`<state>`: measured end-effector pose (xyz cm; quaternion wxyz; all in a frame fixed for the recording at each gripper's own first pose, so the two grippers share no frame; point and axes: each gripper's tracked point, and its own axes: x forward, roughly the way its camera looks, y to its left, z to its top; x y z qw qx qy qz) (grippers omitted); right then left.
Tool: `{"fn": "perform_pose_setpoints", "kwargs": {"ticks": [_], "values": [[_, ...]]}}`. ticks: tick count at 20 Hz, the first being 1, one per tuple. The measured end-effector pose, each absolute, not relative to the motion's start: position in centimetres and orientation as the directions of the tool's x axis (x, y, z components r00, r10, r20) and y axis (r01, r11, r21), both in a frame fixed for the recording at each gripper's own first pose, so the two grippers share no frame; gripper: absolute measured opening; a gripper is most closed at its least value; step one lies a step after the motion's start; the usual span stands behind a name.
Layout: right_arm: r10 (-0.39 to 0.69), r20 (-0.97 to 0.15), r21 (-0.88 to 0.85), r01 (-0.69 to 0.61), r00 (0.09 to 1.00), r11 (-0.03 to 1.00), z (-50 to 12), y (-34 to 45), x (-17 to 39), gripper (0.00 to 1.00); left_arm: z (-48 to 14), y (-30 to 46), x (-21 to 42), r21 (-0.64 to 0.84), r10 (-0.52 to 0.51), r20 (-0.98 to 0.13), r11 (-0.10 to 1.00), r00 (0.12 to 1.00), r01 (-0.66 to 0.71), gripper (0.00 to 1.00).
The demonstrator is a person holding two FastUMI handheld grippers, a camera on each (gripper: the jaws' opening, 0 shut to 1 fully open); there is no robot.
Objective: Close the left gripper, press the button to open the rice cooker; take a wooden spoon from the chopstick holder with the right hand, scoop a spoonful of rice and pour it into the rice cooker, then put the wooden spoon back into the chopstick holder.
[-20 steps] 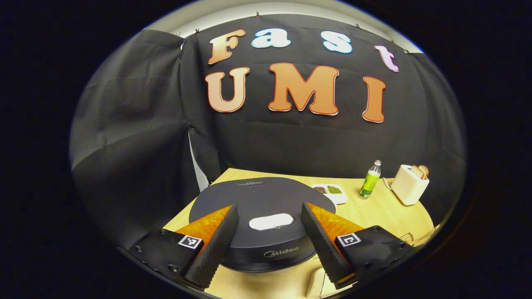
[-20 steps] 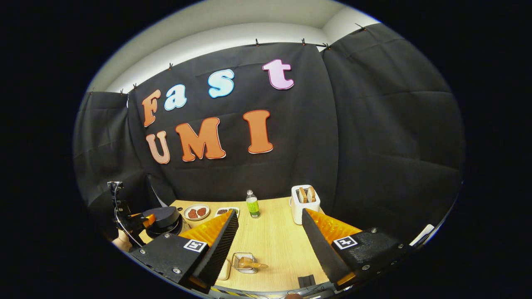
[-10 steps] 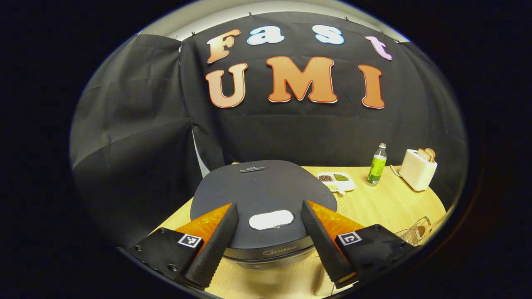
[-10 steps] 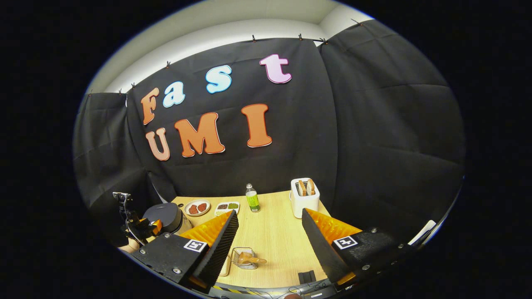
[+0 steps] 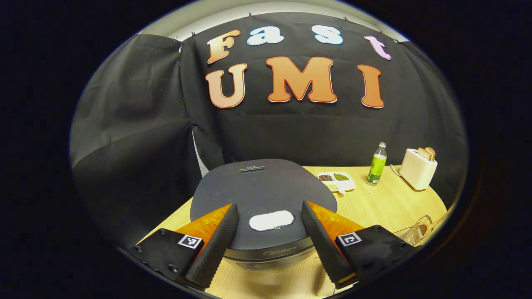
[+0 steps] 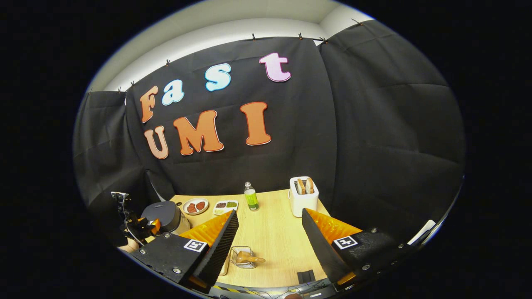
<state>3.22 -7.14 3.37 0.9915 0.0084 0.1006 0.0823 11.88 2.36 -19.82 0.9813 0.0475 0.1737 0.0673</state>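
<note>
- Both views are evenly and fairly brightly lit from overhead; the pale strip of wall point(image 6: 216, 25) above the cloth is the brightest area.
- The black cloth soaks up light, showing only soft grey folds and no hard shadows.
- The bench point(image 6: 270, 232) ahead of the right hand-held gripper point(image 6: 269, 238) is warm and evenly lit, with faint, short shadows under the toaster point(image 6: 304, 197) and the bottle point(image 6: 250, 196).
- The dark rice cooker point(image 5: 262, 195) lid, just ahead of the left hand-held gripper point(image 5: 270, 238), carries a dull sheen without sharp glare.
- Fisheye distortion bends the bench edge and cloth seams strongly toward the rim.
- Focus is crisp at centre; detail softens and darkens near the rim.
</note>
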Motion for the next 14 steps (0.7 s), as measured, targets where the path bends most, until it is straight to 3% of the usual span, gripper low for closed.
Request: {"fn": "perform_pose_setpoints", "kwargs": {"ticks": [2, 3, 4, 6, 7, 8, 9, 10, 14], "values": [[0.159, -0.191, 0.026, -0.157, 0.969, 0.987, 3.5, -7.2, 3.2, 0.95, -17.9, 2.3, 11.3, 0.068, 0.139, -0.336, 0.990, 0.932, -0.123, 0.95], [0.158, -0.186, 0.024, -0.156, 0.970, 0.987, 3.8, -7.2, 3.2, 0.95, -15.6, 1.9, 11.0, 0.046, 0.127, -0.319, 0.992, 0.939, -0.119, 1.00], [0.158, -0.181, 0.023, -0.156, 0.971, 0.987, 3.9, -7.1, 3.2, 0.95, -13.6, 2.0, 10.8, 0.038, 0.122, -0.299, 0.993, 0.946, -0.116, 0.95], [0.161, -0.171, 0.021, -0.160, 0.972, 0.987, 4.1, -6.8, 3.3, 0.95, -9.7, 2.5, 10.3, 0.054, 0.122, -0.267, 0.992, 0.956, -0.112, 0.95], [0.163, -0.166, 0.019, -0.162, 0.973, 0.987, 4.2, -6.6, 3.4, 0.95, -7.5, 2.9, 9.8, 0.066, 0.136, -0.247, 0.990, 0.959, -0.124, 1.00], [0.167, -0.163, 0.017, -0.166, 0.972, 0.986, 4.3, -6.4, 3.3, 0.95, -5.0, 2.8, 9.2, 0.060, 0.127, -0.219, 0.991, 0.967, -0.116, 0.96], [0.170, -0.160, 0.015, -0.170, 0.972, 0.985, 4.4, -6.2, 3.4, 0.95, -2.4, 2.4, 8.6, 0.047, 0.113, -0.187, 0.993, 0.976, -0.106, 1.00], [0.173, -0.157, 0.011, -0.173, 0.972, 0.985, 4.5, -6.0, 3.4, 0.95, -0.1, 3.2, 7.7, 0.035, 0.100, -0.152, 0.995, 0.983, -0.096, 0.95], [0.180, -0.141, -0.011, -0.184, 0.973, 0.983, 5.2, -5.2, 3.5, 0.95, 8.5, 2.8, 4.5, 0.048, 0.059, -0.035, 0.997, 0.998, -0.057, 0.95]]}}
